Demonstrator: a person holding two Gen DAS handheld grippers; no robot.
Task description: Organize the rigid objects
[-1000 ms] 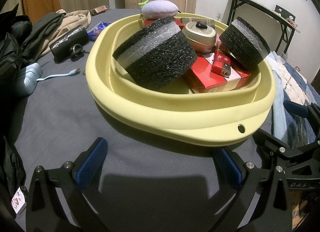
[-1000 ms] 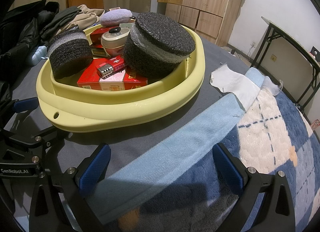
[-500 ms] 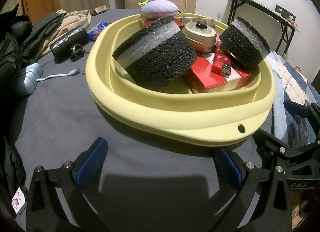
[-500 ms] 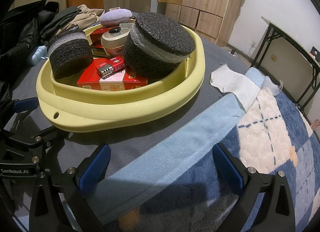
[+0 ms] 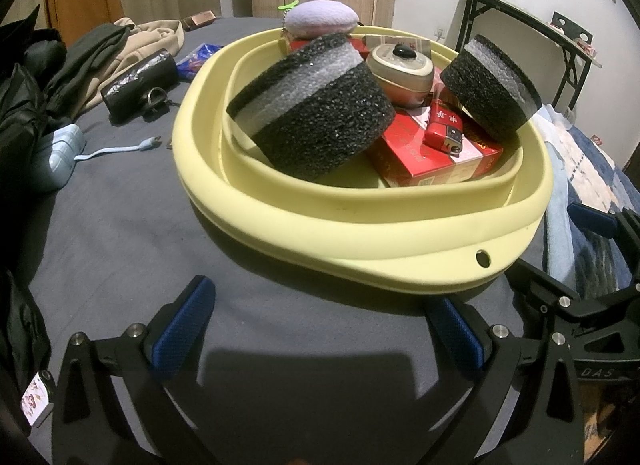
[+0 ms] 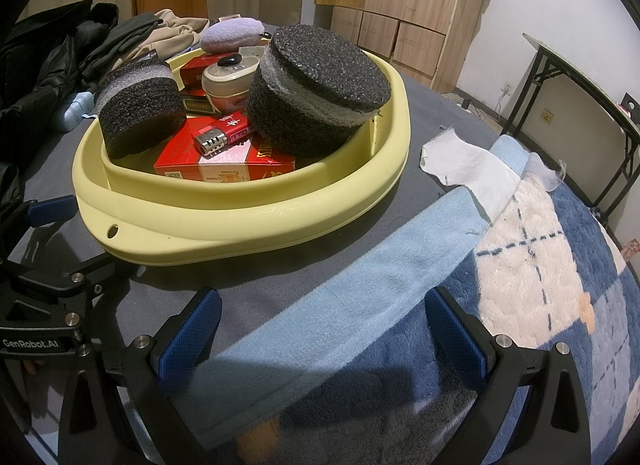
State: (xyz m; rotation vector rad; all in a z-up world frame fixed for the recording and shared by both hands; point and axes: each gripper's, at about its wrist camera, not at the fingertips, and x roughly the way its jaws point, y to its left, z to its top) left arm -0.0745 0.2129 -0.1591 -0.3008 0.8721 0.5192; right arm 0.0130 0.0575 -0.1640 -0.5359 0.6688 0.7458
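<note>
One yellow basin [image 5: 360, 225] holds two black foam cylinders, one near left [image 5: 316, 113] and one far right [image 5: 492, 85], two red boxes [image 5: 436, 157] [image 6: 198, 72], one red lighter [image 5: 444, 129], one round tin [image 5: 400, 73] and one lilac cushion [image 5: 320, 19].

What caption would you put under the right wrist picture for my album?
Yellow basin holding two foam blocks, a lighter and red boxes, beyond the open right gripper.

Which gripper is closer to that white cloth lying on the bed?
The right gripper. The white cloth lies just ahead of it, to its right. The left gripper sits on the far side, facing the yellow basin.
</note>
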